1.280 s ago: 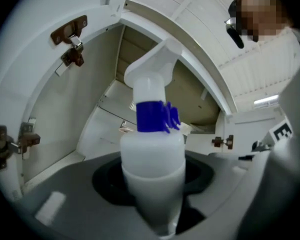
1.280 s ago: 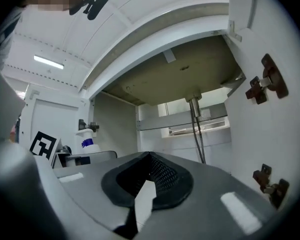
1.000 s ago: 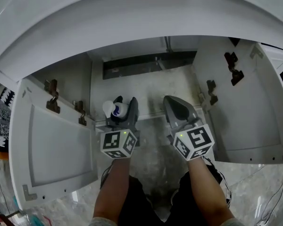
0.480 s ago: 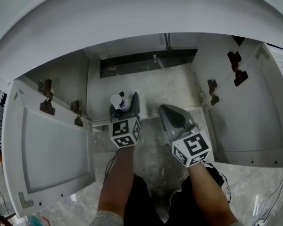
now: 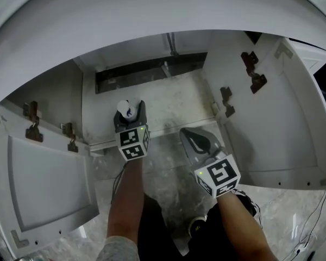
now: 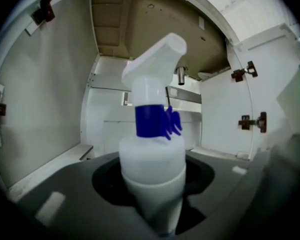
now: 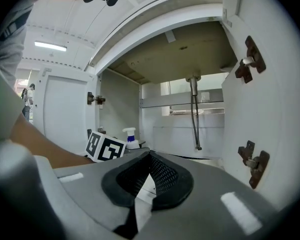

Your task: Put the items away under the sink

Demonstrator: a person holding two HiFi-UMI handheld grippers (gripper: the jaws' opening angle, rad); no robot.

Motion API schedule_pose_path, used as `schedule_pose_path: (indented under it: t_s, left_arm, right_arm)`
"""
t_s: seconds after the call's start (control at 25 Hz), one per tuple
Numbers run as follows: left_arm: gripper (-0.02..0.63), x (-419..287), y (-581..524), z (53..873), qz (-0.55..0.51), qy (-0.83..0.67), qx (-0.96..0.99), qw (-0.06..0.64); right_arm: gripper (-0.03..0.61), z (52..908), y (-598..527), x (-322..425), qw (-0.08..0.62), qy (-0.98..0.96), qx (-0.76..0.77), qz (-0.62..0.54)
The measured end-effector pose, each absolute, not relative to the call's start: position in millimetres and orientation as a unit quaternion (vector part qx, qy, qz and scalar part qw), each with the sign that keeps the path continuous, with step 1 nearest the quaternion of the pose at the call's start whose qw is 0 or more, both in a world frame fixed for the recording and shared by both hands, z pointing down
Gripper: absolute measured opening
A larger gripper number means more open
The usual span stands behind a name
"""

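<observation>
Your spray bottle (image 6: pixel 152 154) stands upright in your left gripper (image 5: pixel 131 112), squeezed round its body so it won't tip. It sits at the front of the cabinet floor (image 5: pixel 176 99) under the sink, likely ready to set down. Your right gripper (image 5: pixel 188 136) is closed and empty, waiting just outside.

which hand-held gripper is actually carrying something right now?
The left hand-held gripper: its jaws clamp a white spray bottle with a blue collar. The right hand-held gripper is shut on nothing.

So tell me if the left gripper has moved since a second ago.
Yes. The left gripper, shut on the spray bottle, went forward: its marker cube, earlier short of the cabinet sill, now lies over it.
</observation>
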State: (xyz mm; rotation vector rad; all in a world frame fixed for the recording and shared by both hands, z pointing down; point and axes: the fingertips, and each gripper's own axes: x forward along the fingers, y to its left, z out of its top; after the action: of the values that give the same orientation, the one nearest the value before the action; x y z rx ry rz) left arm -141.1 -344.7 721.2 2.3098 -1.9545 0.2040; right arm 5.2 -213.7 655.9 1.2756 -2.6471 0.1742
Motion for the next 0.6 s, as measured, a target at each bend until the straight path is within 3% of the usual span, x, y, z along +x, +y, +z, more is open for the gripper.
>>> schedule_pose_path:
  t_s: [0.32, 0.6]
  left_arm:
    - [0.227, -127, -346, 721, 0.082, -0.625, 0.775, 0.036]
    - [0.360, -120, -336, 717, 0.102, -0.599, 0.794, 0.023]
  right_arm:
    - [-0.002, 644, -212, 7, 0.079, -0.896, 0.432, 0.061]
    - [-0.002, 639, -212, -8, 0.069, -0.904, 0.419, 0.054]
